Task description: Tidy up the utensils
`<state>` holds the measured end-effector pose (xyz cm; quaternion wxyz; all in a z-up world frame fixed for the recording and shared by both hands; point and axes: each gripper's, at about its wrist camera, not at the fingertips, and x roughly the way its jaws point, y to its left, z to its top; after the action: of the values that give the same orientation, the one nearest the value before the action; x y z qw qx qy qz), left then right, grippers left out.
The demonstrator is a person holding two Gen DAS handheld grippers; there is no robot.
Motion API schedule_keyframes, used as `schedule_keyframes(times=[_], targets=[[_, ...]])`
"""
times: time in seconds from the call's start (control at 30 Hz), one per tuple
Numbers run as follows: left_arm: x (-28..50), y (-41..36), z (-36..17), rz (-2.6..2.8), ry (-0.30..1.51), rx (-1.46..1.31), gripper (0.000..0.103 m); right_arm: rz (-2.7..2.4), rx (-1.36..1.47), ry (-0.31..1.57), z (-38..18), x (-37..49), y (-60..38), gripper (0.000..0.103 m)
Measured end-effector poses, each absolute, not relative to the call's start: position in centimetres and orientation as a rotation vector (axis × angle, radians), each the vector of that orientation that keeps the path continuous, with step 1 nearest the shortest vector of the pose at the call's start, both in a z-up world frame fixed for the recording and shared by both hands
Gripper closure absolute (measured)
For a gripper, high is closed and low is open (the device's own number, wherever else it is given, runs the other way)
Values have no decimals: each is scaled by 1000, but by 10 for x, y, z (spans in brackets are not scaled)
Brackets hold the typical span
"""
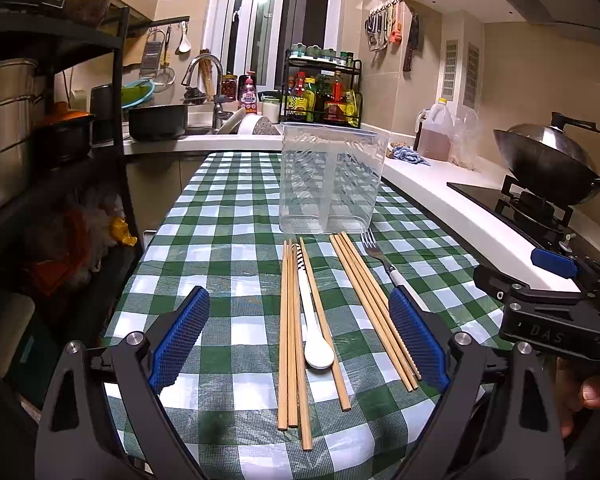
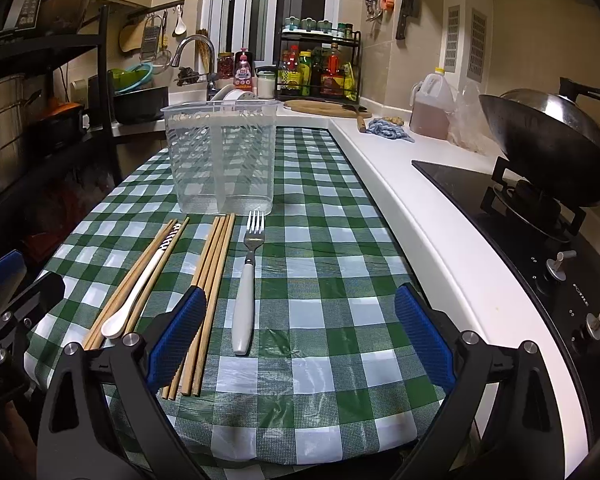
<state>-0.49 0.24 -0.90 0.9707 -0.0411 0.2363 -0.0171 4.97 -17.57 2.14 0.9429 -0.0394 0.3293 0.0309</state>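
Hovering low over the tablecloth (image 2: 320, 280), both tools (image 1: 300, 340) (image 2: 300, 340) gape wide

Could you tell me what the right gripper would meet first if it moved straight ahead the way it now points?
Probably the fork: it lies on the tablecloth between the open right gripper fingers. Higher up, the clear container stands left of that line; depth is uncertain.

You can read only "DAS" on the black body of the right gripper (image 1: 556, 280), other labels too blurred
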Motion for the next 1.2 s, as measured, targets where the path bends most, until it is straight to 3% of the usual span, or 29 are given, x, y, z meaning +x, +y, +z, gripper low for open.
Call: schedule_keyframes(times=[0.17, 0.27, 0.33, 0.4, 0.47, 0.5, 0.57, 0.63, 0.7, 1.0, 1.1, 1.2], targets=[[-5, 0, -8, -38, 480, -85, 18, 76, -77, 686, 17, 50, -175, 10], [-2, 2, -10, -39, 505, -96, 26, 105, -69, 698, 16, 49, -171, 15], [3, 5, -15, -30, 543, -109, 38, 121, -64, 714, 14, 50, -169, 19], [10, 13, -24, -18, 613, -140, 63, 128, -58, 735, 11, 53, -169, 26], [18, 20, -36, 2, 685, -159, 81, 138, -48, 765, 6, 59, -168, 40], [22, 23, -42, 10, 724, -167, 86, 148, -37, 780, 4, 62, -168, 44], [25, 26, -51, 3, 771, -183, 88, 179, -5, 831, -5, 71, -167, 57], [28, 27, -58, -19, 811, -209, 89, 198, 16, 878, -16, 77, -166, 62], [29, 28, -63, -34, 829, -229, 93, 205, 23, 904, -24, 83, -164, 63], [22, 23, -66, -74, 828, -215, 94, 235, 11, 1006, -47, 104, -157, 67], [22, 20, -66, -61, 832, -176, 94, 237, -1, 1009, -47, 103, -157, 84], [21, 19, -65, -61, 834, -157, 94, 236, 4, 1014, -47, 102, -159, 85]])
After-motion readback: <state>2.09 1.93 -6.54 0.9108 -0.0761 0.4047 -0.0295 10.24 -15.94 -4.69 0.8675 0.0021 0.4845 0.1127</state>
